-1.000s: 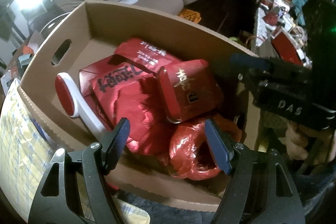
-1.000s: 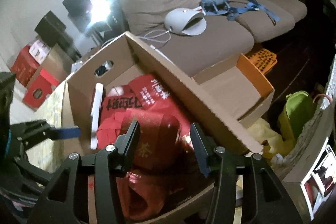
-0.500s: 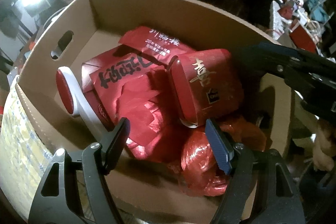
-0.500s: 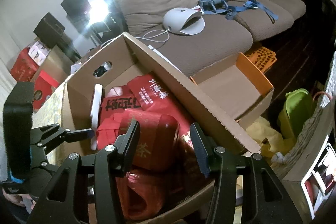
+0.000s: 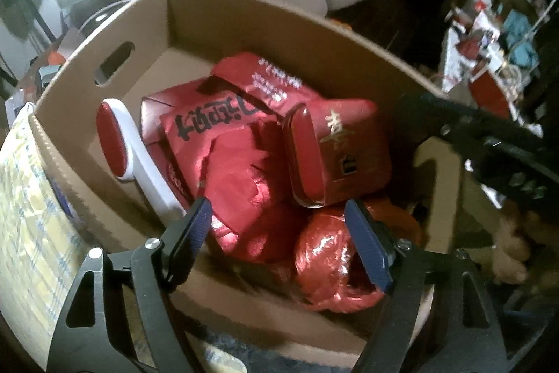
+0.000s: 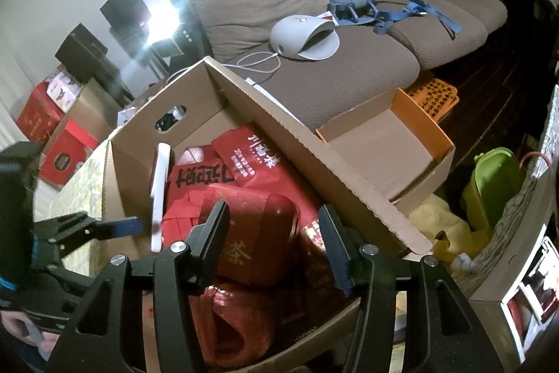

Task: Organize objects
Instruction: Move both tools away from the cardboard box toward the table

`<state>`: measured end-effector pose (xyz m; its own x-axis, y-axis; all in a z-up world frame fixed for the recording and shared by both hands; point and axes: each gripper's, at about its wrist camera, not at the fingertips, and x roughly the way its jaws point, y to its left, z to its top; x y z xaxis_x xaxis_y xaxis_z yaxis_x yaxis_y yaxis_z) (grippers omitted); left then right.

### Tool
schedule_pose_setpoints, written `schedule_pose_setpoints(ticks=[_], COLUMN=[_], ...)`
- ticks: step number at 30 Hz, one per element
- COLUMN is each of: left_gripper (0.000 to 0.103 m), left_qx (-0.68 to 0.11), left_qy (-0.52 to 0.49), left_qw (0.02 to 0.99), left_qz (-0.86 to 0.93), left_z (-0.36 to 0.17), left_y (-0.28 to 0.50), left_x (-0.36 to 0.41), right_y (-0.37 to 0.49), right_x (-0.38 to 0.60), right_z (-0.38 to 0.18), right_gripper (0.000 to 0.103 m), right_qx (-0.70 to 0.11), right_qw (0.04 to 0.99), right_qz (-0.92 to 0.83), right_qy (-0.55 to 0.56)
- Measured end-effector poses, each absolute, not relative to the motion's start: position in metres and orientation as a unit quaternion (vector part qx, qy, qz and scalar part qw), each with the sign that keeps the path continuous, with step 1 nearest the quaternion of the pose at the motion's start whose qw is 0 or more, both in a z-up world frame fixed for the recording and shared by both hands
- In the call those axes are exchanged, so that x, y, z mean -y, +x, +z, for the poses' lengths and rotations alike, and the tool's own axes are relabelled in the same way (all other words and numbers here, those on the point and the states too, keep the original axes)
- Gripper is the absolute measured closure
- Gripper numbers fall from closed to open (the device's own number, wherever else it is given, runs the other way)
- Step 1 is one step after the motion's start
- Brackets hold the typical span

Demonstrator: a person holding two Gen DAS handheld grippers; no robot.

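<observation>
Leaning against the left wall of the cardboard box (image 5: 223, 20) is a white brush (image 5: 138, 159) with a red oval pad, its handle running down toward the left gripper (image 5: 277, 231). That gripper hangs over the near edge of the box with its jaws opening and nothing pinched between the blue pads (image 5: 367, 243); the red goods only show through the gap. Beside the brush lies a red paper bag (image 5: 223, 145) with black lettering, crumpled at its lower end, and behind it a red packet (image 5: 276, 83) with white print. Right of these, a dark red tin (image 5: 339, 152) with a gold character rests tilted on top of the pile, above a red plastic bag (image 5: 328, 264) at the near edge. From the other side, the right gripper (image 6: 274, 243) has its jaws opening on either side of that tin without visibly pressing it. Farther right, a smaller orange-edged box (image 6: 415, 114) stands open before the brown sofa (image 6: 349, 65).
</observation>
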<state>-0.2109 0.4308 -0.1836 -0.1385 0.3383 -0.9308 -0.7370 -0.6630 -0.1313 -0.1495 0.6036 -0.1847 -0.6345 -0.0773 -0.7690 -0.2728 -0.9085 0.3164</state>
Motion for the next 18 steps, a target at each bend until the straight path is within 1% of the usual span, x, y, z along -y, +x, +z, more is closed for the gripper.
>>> schedule_pose_setpoints(ticks=[9,14,18], left_gripper=[0.027,0.027,0.027], left_qx=[-0.145,-0.126,-0.104], left_qy=[-0.516,-0.508,-0.504], left_qw=[0.341,0.3,0.271], left_qz=[0.772,0.797,0.813], left_z=[-0.145,-0.136,-0.136], left_y=[-0.227,-0.228,-0.215], left_x=[-0.397,-0.354,-0.307], right_y=[-0.151,-0.151,-0.152], right_x=[-0.599,-0.595,-0.594], right_z=[-0.184,-0.181,-0.179], right_gripper=[0.047,0.044,0.042], right_qx=[-0.205,-0.21,-0.247], right_qw=[0.048,0.033,-0.014], right_qz=[0.881,0.882,0.878], right_qy=[-0.424,-0.42,-0.41])
